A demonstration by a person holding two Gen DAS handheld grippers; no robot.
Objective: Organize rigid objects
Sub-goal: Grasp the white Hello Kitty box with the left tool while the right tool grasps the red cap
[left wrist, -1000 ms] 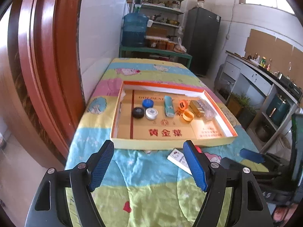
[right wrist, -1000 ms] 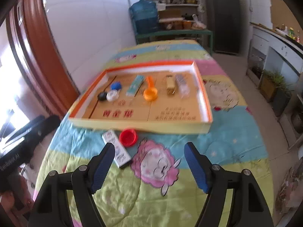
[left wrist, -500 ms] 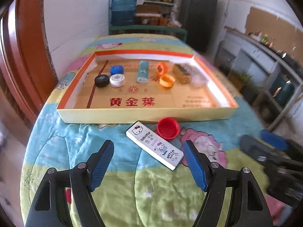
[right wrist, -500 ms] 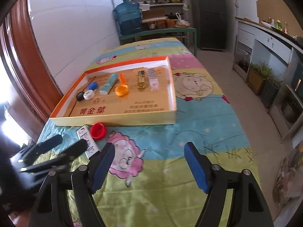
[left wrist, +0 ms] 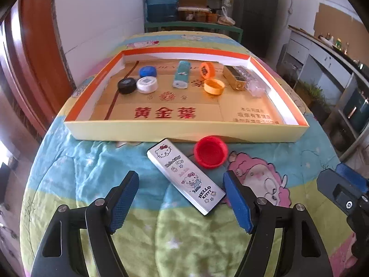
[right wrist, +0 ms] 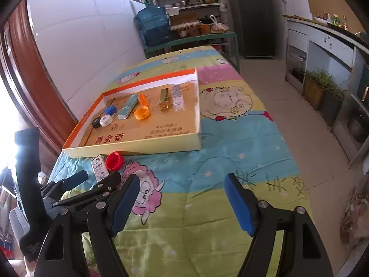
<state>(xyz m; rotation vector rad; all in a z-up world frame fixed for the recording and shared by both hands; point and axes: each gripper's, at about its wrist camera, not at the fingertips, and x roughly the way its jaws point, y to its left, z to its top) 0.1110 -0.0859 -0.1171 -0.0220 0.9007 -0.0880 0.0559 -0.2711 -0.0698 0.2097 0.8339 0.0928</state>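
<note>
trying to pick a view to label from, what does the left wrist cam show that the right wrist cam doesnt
Left wrist only: the Hello Kitty case whole, lying between the open left gripper fingers, print readable. Right wrist only: the open right gripper over bare blanket, plus floor and potted plants. Both: the tray with caps inside and the red cap outside it.

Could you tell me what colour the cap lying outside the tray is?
Red cap; clearest in the left wrist view.
</note>
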